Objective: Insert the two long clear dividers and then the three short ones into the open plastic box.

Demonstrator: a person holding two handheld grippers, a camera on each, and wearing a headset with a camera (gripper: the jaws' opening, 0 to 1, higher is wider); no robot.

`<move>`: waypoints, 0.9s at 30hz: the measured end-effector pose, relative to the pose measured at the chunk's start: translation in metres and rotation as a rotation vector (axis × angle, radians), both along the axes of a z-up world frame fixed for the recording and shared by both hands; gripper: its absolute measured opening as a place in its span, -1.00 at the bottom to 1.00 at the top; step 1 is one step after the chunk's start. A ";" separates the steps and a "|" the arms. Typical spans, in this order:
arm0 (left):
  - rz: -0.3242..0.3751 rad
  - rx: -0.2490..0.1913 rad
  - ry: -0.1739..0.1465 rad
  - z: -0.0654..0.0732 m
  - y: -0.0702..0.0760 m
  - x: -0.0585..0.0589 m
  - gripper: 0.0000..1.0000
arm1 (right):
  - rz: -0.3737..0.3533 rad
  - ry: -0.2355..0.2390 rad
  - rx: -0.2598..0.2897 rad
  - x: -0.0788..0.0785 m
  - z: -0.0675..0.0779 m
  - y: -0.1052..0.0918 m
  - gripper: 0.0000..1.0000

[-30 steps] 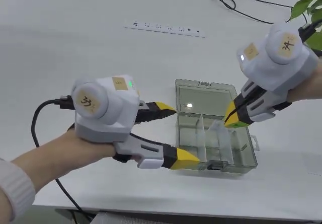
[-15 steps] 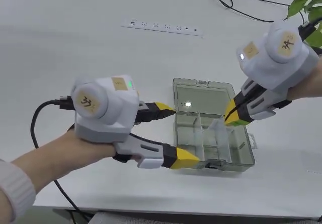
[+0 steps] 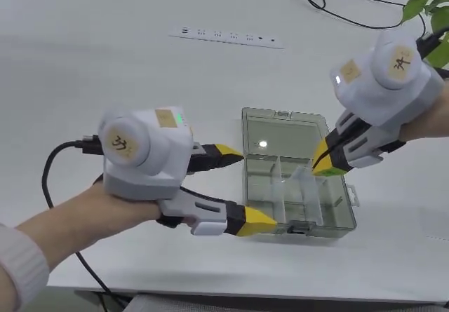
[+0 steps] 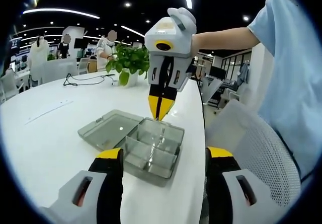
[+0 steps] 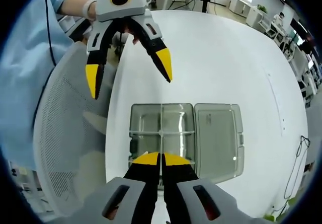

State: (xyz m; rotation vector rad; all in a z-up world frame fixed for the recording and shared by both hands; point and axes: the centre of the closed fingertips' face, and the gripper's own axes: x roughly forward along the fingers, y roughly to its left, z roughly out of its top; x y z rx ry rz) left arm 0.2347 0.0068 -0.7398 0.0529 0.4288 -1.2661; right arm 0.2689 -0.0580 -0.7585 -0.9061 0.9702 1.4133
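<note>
The open clear plastic box lies near the table's front edge with its lid flat behind it. Clear dividers stand crosswise inside it. My right gripper hangs over the box's right half, shut on a short clear divider that slants down into the box. From the left gripper view the right gripper points straight down into the box. My left gripper is open just left of the box with nothing between its fingers, and it also appears above the box in the right gripper view.
A white power strip lies further back, and black cables and plant leaves are at the far right. A black cable trails from the left gripper. A mesh chair stands off the table's front edge.
</note>
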 end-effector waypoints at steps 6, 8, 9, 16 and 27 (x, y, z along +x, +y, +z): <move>-0.002 -0.001 -0.002 0.000 0.000 0.000 0.32 | 0.017 0.003 0.001 -0.002 -0.001 0.003 -0.95; -0.001 -0.002 0.001 0.001 0.000 0.000 0.32 | 0.014 0.005 0.000 -0.002 -0.002 0.003 -0.95; 0.000 -0.002 -0.001 0.001 0.000 0.001 0.31 | 0.017 0.001 -0.001 -0.002 -0.002 0.003 -0.95; 0.001 -0.003 0.003 0.001 0.000 0.000 0.32 | 0.019 0.012 -0.015 -0.001 -0.014 0.006 -0.95; 0.005 0.002 0.005 0.000 0.004 0.000 0.34 | 0.020 0.034 -0.048 0.000 -0.034 0.007 -0.95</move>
